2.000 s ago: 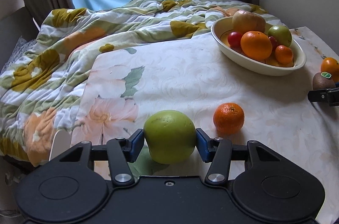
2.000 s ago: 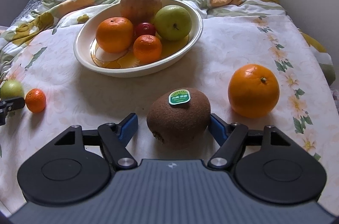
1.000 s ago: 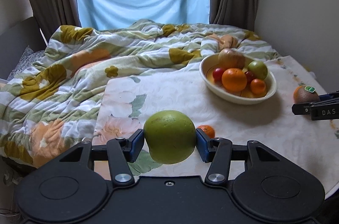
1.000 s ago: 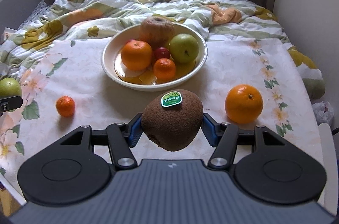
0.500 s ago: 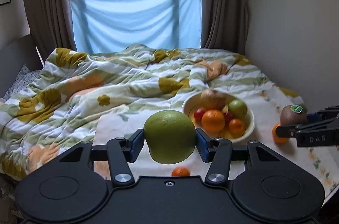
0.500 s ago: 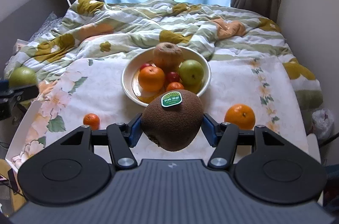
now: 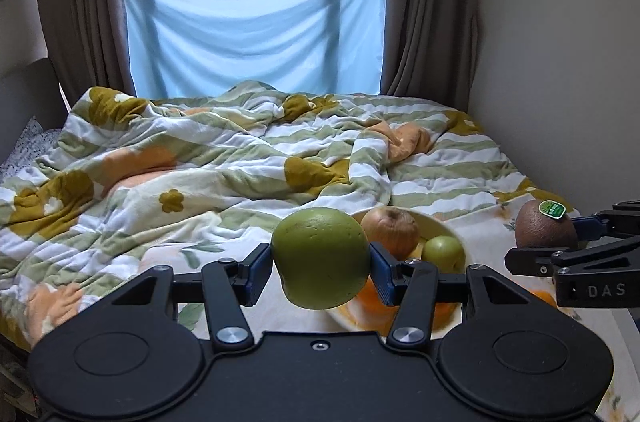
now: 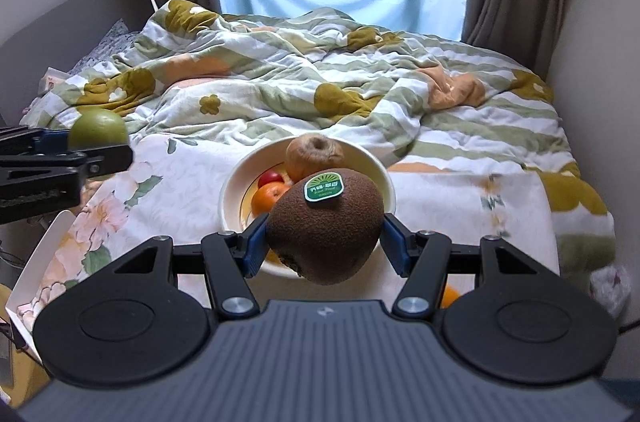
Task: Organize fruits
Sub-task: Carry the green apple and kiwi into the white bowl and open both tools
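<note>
With my left gripper (image 7: 321, 268) clamped on the green apple (image 7: 320, 258) and my right gripper (image 8: 324, 242) on the kiwi (image 8: 324, 226), I carry both above the bowl (image 8: 372, 166), judging lowering comes next.

One green fruit (image 7: 320, 258) and one kiwi (image 8: 324, 224), each held in tongs. One bowl (image 8: 370, 162) holding one brownish fruit (image 8: 314, 152), one green apple (image 7: 442, 250), one small red fruit (image 8: 271, 177), one orange (image 8: 268, 198). One more orange (image 8: 449, 296) partly hidden on the table.
</note>
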Available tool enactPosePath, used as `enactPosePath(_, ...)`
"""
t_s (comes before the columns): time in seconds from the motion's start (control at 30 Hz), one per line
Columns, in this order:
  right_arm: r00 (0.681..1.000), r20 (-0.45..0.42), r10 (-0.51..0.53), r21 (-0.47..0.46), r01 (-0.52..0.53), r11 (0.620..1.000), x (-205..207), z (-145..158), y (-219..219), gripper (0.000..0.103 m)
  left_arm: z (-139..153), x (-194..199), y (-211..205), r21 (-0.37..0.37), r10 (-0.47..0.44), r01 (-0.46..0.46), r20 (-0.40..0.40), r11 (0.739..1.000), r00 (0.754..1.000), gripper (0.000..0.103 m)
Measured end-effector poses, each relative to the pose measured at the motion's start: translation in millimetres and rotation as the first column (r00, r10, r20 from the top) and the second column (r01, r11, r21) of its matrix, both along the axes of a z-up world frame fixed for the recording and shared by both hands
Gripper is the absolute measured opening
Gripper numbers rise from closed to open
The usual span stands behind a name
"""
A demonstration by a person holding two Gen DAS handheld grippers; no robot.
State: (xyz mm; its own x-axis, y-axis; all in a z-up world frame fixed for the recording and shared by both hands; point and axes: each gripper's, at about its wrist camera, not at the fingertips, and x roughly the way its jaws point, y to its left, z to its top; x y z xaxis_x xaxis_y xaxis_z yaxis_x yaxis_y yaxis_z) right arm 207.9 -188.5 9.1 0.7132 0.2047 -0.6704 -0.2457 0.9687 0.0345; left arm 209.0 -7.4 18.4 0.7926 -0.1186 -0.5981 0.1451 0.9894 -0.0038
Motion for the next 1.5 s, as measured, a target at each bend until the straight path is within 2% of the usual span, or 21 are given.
enactPosePath(0.23, 0.999, -0.018, 0.031, 0.005, -0.031, 1.000, 44, -9, -17, 0.074, -30, 52, -17, 0.002, 0.018, -0.018, -0.060, 1.000, 0.998, 0.056)
enactPosePath(0.43, 0.997, -0.060, 0.042, 0.011, -0.042, 0.999, 77, -27, -27, 0.074, -62, 89, -20, 0.000, 0.048, -0.049, -0.142, 0.999, 0.989, 0.056)
enactPosePath(0.63, 0.994, -0.093, 0.052, 0.018, -0.050, 0.999, 95, -41, -32, 0.074, -77, 103, -24, 0.018, 0.044, -0.041, -0.188, 0.999, 0.981, 0.057)
enactPosePath(0.97, 0.993, -0.101, 0.063, 0.022, -0.061, 0.998, 107, -45, -34, 0.074, -88, 112, -32, 0.047, 0.050, -0.041, -0.211, 0.998, 0.976, 0.058)
enactPosePath(1.0, 0.993, -0.100, 0.064, 0.022, -0.062, 0.998, 108, -45, -34, 0.074, -87, 111, -31, 0.044, 0.054, -0.046, -0.204, 0.998, 0.977, 0.067)
enactPosePath(1.03, 0.993, -0.101, 0.066, 0.021, -0.064, 0.998, 109, -45, -34, 0.074, -85, 110, -31, 0.041, 0.059, -0.053, -0.190, 0.998, 0.980, 0.085)
enactPosePath(1.1, 0.992, -0.101, 0.071, 0.018, -0.070, 0.997, 114, -47, -32, 0.074, -79, 107, -30, 0.035, 0.072, -0.068, -0.150, 0.997, 0.986, 0.101)
enactPosePath(1.5, 0.984, -0.117, 0.134, 0.026, -0.132, 0.991, 142, -59, -25, 0.074, -65, 92, -20, 0.049, 0.104, -0.098, -0.153, 0.994, 0.983, 0.101)
